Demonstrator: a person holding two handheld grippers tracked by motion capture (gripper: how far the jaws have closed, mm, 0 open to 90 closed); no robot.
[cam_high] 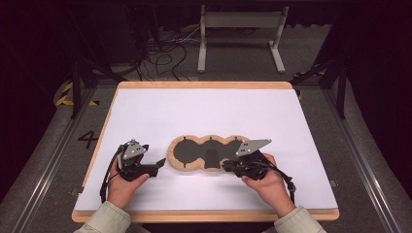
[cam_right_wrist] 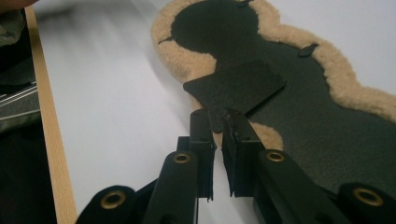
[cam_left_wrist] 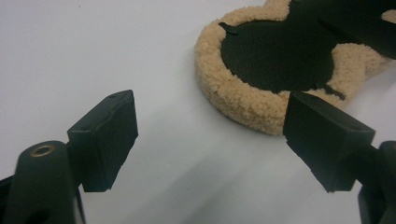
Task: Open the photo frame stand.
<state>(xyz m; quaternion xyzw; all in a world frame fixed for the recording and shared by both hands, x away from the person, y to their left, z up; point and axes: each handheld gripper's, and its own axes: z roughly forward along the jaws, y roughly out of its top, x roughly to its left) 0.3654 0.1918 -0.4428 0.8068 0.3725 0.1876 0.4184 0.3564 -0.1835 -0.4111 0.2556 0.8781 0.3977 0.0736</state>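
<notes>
A black three-lobed pad with a tan fleece rim (cam_high: 194, 151) lies flat near the table's front middle. A black square flap (cam_right_wrist: 238, 86) sticks out from its near edge. My right gripper (cam_right_wrist: 218, 126) is shut on a corner of that flap, at the pad's right front (cam_high: 226, 167). My left gripper (cam_high: 162, 162) rests on the table just left of the pad, apart from it. Its jaws stand wide open with bare table between them (cam_left_wrist: 210, 135), and the pad's fleecy left lobe (cam_left_wrist: 243, 93) lies just beyond its fingertips.
The white tabletop (cam_high: 204, 111) has a wooden edge (cam_high: 204, 85) all round. On the floor beyond the table stand a white metal frame (cam_high: 240, 29) and loose cables (cam_high: 165, 53). A person's hands and pale sleeves come in at the front.
</notes>
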